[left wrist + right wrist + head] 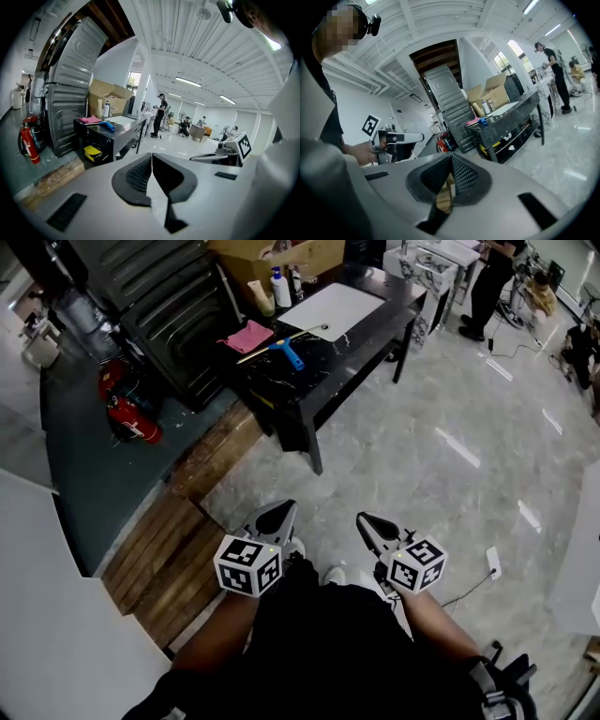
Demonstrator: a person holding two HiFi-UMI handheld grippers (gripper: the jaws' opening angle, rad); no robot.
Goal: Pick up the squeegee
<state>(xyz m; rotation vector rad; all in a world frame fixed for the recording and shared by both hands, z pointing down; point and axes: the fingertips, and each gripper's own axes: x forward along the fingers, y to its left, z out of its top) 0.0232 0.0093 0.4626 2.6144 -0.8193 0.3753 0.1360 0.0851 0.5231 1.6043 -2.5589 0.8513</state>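
Your left fingers (pixel 274 519) and right fingers (pixel 377 527) are together; the squeegee (pixel 284 347) lies far up-frame, slanted, nearer left.

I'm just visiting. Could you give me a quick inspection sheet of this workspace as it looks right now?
Surface: black table, glossy top.
Job's things: squeegee, blue handle, lying on the table, untouched.
Clutter: pink cloth, white sheet, bottle and cardboard box on the table.
Grippers: left gripper and right gripper both shut, empty, well short of the table.
Cables: white cable with plug on the floor.
Surroundings: red fire extinguisher, grey cabinet, people beyond the table.
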